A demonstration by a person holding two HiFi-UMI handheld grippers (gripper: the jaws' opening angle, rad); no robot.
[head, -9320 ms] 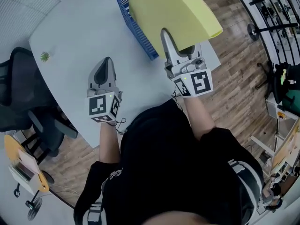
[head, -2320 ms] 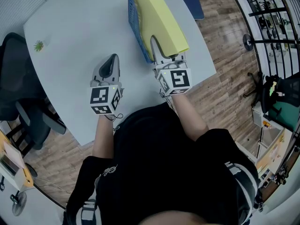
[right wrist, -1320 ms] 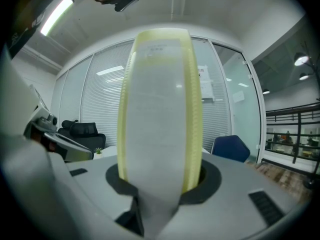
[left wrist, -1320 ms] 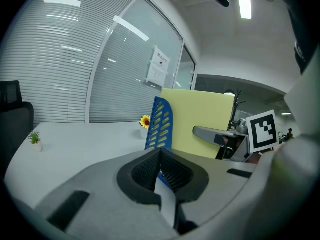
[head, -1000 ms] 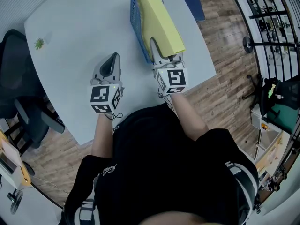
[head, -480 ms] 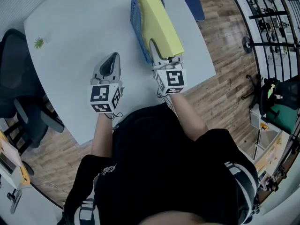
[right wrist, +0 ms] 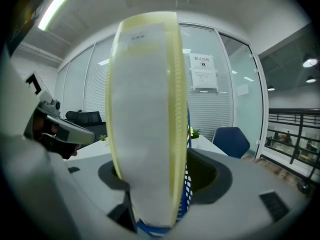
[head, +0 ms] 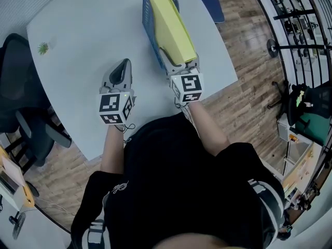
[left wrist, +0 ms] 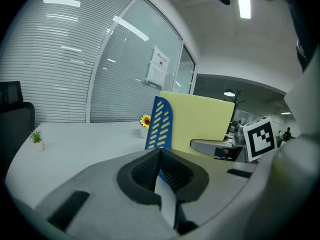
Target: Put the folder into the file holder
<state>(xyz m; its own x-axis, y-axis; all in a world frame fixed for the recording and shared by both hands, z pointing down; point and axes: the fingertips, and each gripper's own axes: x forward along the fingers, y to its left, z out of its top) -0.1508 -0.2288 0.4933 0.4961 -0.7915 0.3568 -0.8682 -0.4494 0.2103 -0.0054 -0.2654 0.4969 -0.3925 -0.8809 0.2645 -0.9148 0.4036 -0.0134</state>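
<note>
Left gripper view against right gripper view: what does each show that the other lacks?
Only the left gripper view: the left tongs' shut, empty jaws and the folder's broad yellow face. Only the right gripper view: the right tongs, whose jaws have just been opening, with the folder's spine between them; a blue chair. Both: folder, blue file holder, table.

The left hand-held gripper point(head: 123, 65) is closed, while the right hand-held gripper point(head: 179, 61) has just opened around the folder point(head: 171, 21).

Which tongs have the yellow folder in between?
The right tongs: their jaws have just opened around the yellow folder. The left tongs are shut and empty.
</note>
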